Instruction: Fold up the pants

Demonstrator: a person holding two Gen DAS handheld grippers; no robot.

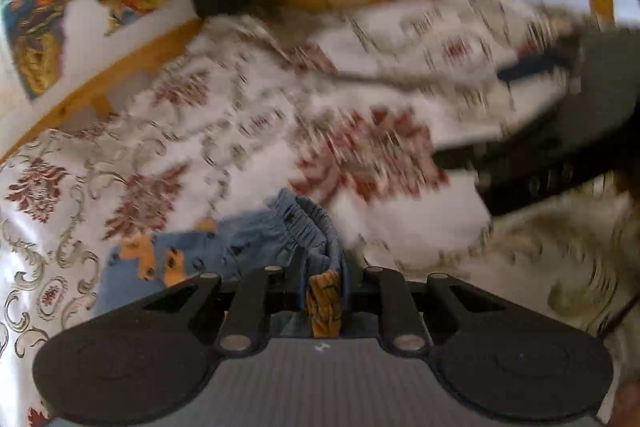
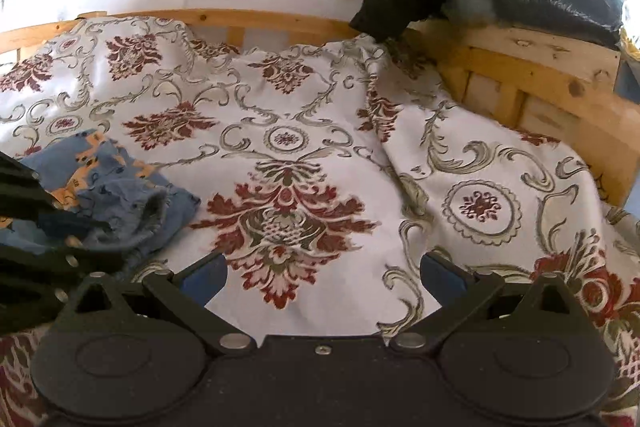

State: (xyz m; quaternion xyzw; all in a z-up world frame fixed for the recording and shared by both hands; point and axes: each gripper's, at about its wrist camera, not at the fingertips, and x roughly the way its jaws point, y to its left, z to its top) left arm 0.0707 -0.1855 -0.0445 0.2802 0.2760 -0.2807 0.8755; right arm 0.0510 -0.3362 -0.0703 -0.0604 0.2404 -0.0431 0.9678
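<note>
Here we find the left gripper (image 1: 324,291) clamped on the elastic waistband of the blue printed pants (image 1: 224,247), which lie bunched on the damask bedspread (image 2: 304,131) toward its left side. The right gripper (image 2: 324,277) hovers over the bedspread with its jaws spread wide, holding nothing, the pants just beside it.

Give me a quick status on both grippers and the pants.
Left gripper shut on blue printed fabric pants at the elastic waistband. Right gripper open, empty, over the patterned white bedspread. Nothing in the way.
</note>
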